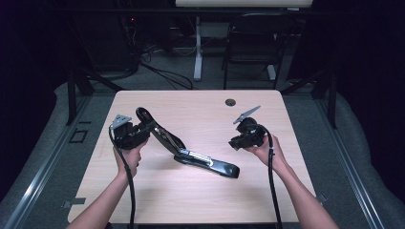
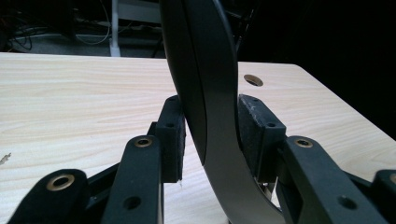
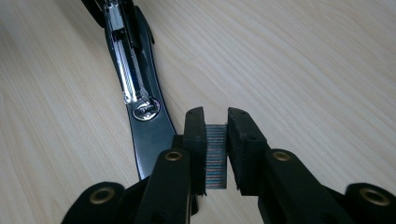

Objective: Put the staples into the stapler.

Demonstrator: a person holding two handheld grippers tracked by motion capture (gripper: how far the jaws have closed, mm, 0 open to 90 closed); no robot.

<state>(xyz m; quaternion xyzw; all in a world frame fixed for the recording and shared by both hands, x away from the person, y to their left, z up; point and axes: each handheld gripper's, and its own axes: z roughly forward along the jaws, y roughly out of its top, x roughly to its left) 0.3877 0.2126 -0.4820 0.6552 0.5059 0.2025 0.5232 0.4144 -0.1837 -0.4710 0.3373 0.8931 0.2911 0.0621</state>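
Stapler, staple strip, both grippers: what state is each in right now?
Stapler: swung wide open, base flat on the table, top arm raised to the left.
Staple strip: clamped, held above the base.
Left gripper: jaws shut on the stapler's raised top arm.
Right gripper: jaws shut on the staple strip.

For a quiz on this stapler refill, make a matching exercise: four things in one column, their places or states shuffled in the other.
Things:
1. stapler lid
2. staples
3. stapler base
4. table hole

States:
A. lying on the table, magazine open
B. near the table's far edge
C. raised, between the left gripper's jaws
D. clamped in the right gripper

Pairs: 1-C, 2-D, 3-A, 4-B
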